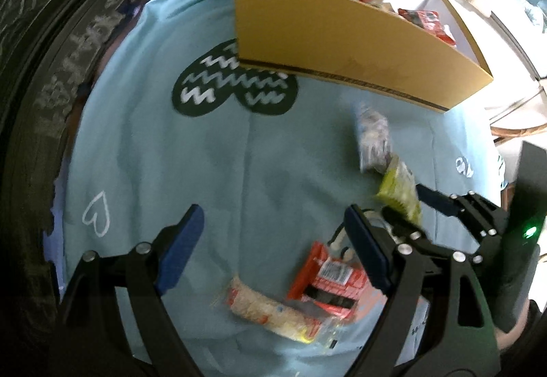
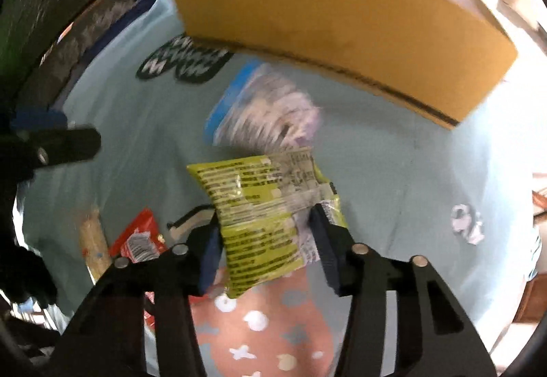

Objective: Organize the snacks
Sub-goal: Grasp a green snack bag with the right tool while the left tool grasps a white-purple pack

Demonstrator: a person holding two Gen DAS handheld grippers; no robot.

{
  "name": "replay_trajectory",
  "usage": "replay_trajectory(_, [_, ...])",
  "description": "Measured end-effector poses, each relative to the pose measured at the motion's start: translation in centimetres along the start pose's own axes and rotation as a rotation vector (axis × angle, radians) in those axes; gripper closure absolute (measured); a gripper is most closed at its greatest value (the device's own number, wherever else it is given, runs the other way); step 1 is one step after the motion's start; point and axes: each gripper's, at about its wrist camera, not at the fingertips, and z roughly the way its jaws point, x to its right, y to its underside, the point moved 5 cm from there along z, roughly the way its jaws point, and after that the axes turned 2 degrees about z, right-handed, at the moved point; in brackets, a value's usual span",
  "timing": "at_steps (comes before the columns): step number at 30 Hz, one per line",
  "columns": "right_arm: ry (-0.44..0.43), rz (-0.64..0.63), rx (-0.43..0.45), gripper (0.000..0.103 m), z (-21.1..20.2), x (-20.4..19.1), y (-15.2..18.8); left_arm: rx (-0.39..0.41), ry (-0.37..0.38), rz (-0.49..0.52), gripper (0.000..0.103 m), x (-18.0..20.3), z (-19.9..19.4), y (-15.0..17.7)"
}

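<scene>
1. The right gripper (image 2: 265, 240) was clamped on a yellow-green snack packet (image 2: 263, 216), its blue pads pressing the packet's two sides near its lower half, so the jaws stood only as far apart as the packet was wide.
2. The packet was held clear of the light blue cloth (image 2: 393, 178), its long axis running roughly forward along the fingers and leaning left at the far end, printed text facing the camera.
3. The left gripper (image 1: 273, 250) stood wide open and held nothing, hovering over the cloth (image 1: 154, 155).
4. Between and just below its fingers lay a red wrapper (image 1: 328, 281) and a pale rice-cracker bar (image 1: 270, 312), the bar's long axis slanting down to the right.
5. A blue-edged bag (image 2: 263, 110) lay on the cloth just beyond the held packet.
6. The yellow cardboard box (image 1: 342, 35) sat at the far side, several red packets (image 1: 427, 19) inside.
</scene>
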Motion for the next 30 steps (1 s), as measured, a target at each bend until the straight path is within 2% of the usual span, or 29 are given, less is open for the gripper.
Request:
replay_trajectory(5, [-0.038, 0.082, 0.026, 0.056, -2.0, 2.6, 0.0, -0.016, 0.011, 0.090, 0.017, 3.3, 1.7, -1.2])
replay_trajectory(8, [-0.034, 0.119, 0.050, 0.056, -3.5, 3.8, 0.7, -0.036, 0.015, 0.106, 0.017, 4.9, 3.3, -1.5])
replay_trajectory(9, [-0.034, 0.126, 0.050, 0.057, -3.7, 4.2, 0.8, -0.029, 0.015, 0.116, 0.017, 5.5, 3.6, -1.7])
replay_trajectory(10, [-0.041, 0.134, 0.053, 0.064, -4.1, 4.7, 1.0, -0.022, 0.009, 0.134, 0.017, 6.2, 4.0, -1.9])
replay_trajectory(16, [-0.050, 0.162, 0.056, 0.065, -5.7, 7.0, 1.8, -0.049, -0.018, 0.265, 0.017, 9.0, 6.5, -2.6])
replay_trajectory(21, [-0.067, 0.181, 0.064, 0.065, -5.5, 7.5, 1.4, -0.074, -0.017, 0.347, 0.017, 10.2, 8.3, -3.1])
replay_trajectory(22, [-0.070, 0.183, 0.063, 0.065, -5.5, 7.7, 1.3, -0.082, -0.014, 0.360, 0.019, 10.3, 8.7, -3.2])
replay_trajectory(25, [-0.059, 0.180, 0.062, 0.062, -5.3, 8.0, 0.9, -0.122, 0.024, 0.392, 0.035, 11.0, 10.0, -3.2])
replay_trajectory(30, [0.015, 0.192, 0.019, 0.061, -3.8, 8.9, 0.6, -0.104, 0.035, 0.446, 0.034, 11.6, 10.6, -3.6])
